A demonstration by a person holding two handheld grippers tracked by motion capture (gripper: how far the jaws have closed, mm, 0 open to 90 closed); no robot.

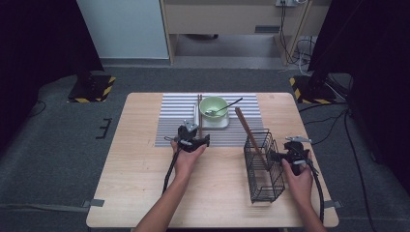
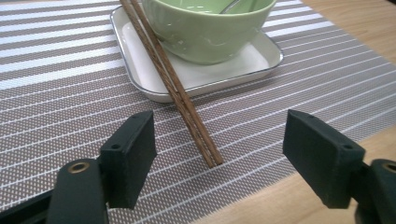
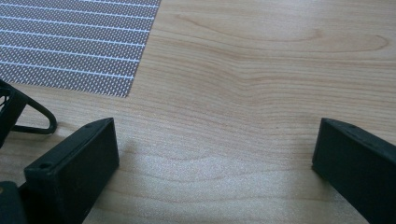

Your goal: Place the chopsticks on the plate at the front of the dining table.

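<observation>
Chopsticks (image 2: 180, 91) lie between the open left tool (image 2: 219, 156) (tips untouched).

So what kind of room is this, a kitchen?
Probably not a kitchen: more like a lab or test room. The table sits between black curtains, with tape-marked stand bases and loose cables on grey carpet.

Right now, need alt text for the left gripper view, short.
A pair of brown wooden chopsticks lies between the open black left tool, its far end leaning on a white square tray that holds a pale green ceramic bowl, all on a grey striped placemat.
</observation>
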